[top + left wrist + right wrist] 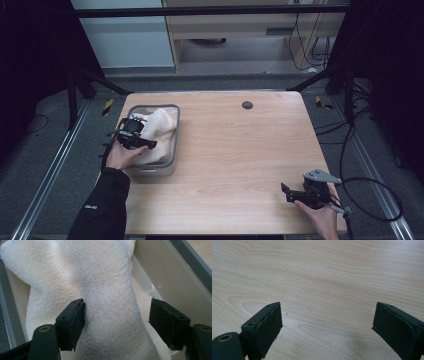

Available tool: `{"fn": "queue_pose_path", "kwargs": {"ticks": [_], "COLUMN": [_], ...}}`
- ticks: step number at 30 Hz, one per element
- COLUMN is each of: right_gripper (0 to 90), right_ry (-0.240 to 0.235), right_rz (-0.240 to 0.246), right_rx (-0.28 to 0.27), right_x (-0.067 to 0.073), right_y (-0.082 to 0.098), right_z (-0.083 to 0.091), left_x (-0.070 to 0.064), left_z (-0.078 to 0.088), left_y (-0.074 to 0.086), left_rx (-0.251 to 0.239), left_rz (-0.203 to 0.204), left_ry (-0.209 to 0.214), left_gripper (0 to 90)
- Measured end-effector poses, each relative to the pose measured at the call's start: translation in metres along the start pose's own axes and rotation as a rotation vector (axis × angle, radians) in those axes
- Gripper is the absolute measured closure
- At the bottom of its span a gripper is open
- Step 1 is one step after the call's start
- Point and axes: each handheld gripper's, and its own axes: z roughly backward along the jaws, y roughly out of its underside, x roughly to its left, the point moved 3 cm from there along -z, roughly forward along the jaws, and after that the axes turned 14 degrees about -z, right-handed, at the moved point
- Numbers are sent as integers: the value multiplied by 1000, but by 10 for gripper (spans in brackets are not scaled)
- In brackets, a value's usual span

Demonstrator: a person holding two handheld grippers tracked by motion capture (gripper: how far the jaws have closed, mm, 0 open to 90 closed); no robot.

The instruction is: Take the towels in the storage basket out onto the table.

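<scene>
Lower right of the high view, the right gripper idles wide open over bare counter, holding nothing. Left gripper is spread around a towel ridge in the bin, left pad touching. I'd close squarely on that bunched middle.

Even overhead light on my desk; dark, murky surroundings. Soft shadows below my hand-held gripper; high view grainy.
</scene>
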Motion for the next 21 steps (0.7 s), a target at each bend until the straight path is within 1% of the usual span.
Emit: {"fn": "queue_pose_path", "kwargs": {"ticks": [2, 5, 8, 12, 15, 17, 21], "right_gripper": [87, 86, 86, 86, 86, 86, 86], "right_ry": [-1, -5, -5, -6, -6, -7, -8], "right_rz": [1, -7, -5, -4, -3, -2, -3], "right_rx": [1, 8, 8, 10, 11, 11, 12], "right_x": [0, 1, 1, 1, 1, 1, 1], "right_y": [0, 0, 0, 0, 0, 0, 0], "right_z": [0, 0, 0, 0, 0, 0, 0], "left_x": [0, 1, 1, 2, 3, 4, 5], "left_z": [-2, -6, -8, -8, -8, -8, -7], "left_y": [0, 1, 1, 2, 4, 4, 5], "left_rx": [8, 22, 32, 46, 56, 57, 59], "left_rz": [-2, 3, 9, 14, 31, 40, 45], "left_ry": [-2, -8, -11, -6, 3, 6, 3], "left_gripper": [306, 331, 368, 443, 507, 549, 618]}}
